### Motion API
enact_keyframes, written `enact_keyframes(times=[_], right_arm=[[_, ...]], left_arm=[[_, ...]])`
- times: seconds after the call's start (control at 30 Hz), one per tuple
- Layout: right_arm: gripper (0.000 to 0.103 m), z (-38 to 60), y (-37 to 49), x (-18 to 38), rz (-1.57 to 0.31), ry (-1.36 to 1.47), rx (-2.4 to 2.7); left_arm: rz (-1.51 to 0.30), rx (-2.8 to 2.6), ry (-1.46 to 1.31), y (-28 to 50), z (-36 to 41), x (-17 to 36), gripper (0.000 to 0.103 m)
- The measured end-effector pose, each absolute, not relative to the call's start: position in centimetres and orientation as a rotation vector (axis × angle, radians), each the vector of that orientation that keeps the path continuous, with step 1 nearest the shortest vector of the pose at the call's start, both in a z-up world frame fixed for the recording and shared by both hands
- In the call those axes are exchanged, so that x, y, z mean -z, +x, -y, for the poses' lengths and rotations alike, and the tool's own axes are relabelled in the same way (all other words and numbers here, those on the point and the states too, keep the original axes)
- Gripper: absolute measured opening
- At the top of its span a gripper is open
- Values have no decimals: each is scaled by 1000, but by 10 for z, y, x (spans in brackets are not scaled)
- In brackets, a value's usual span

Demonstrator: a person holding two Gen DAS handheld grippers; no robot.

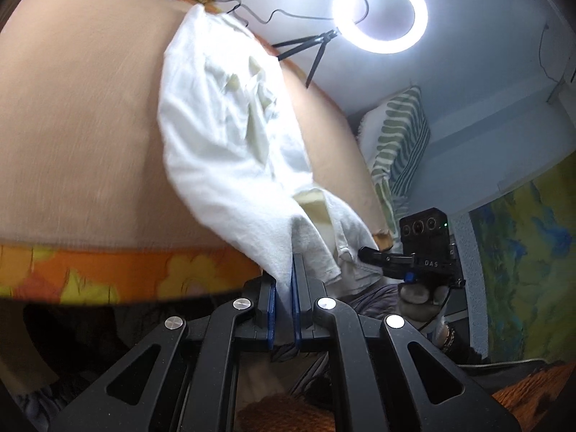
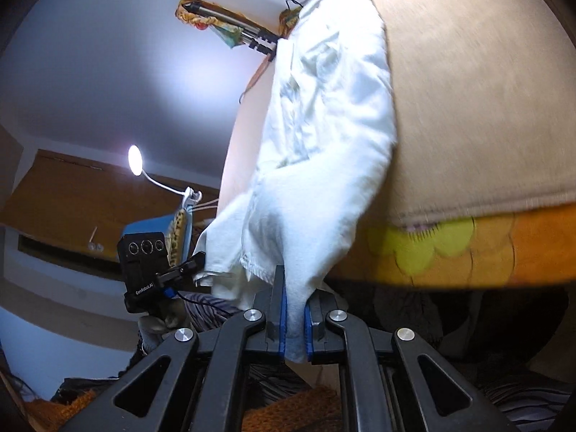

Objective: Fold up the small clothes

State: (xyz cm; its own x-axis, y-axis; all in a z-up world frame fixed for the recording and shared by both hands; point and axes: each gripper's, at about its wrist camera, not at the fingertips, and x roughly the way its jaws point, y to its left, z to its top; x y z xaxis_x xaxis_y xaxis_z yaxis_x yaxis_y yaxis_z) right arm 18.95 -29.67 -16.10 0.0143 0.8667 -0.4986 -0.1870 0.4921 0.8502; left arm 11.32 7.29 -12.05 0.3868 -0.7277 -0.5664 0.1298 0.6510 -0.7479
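A small white garment (image 1: 223, 136) lies stretched across a beige cloth-covered surface (image 1: 79, 126), its near edge lifted off it. My left gripper (image 1: 284, 270) is shut on one near corner of the garment. My right gripper (image 2: 295, 288) is shut on the other near corner of the garment (image 2: 324, 115). Each gripper shows in the other's view: the right one (image 1: 370, 252) at the garment's right corner, the left one (image 2: 196, 259) at its left corner.
An orange and yellow floral cover (image 1: 108, 270) borders the beige surface's near edge. A lit ring light on a tripod (image 1: 379, 14) stands at the far side. A green striped pillow (image 1: 399, 144) leans at the right. A lamp (image 2: 135, 160) glows at the left.
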Motion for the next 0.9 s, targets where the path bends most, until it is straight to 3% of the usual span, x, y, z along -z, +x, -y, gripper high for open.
enact_keyframes(times=[0.27, 0.6, 0.67, 0.7, 0.73, 0.9], right_arm=[[6, 290, 244, 148, -1328, 686, -888], [9, 269, 316, 176, -1411, 708, -795], [13, 266, 326, 182, -1422, 717, -781], [18, 267, 329, 185, -1430, 732, -777], [30, 270, 333, 188, -1434, 766, -773], [45, 288, 341, 179, -1394, 858, -817]], left_arm=[[-1008, 577, -685, 170, -80, 111, 5], [-1042, 532, -632, 240, -82, 133, 5], [-1059, 527, -628, 249, -83, 140, 5], [-1064, 527, -621, 252, -82, 142, 5], [-1072, 521, -606, 255, -82, 143, 8], [-1092, 506, -652, 264, -91, 144, 17]])
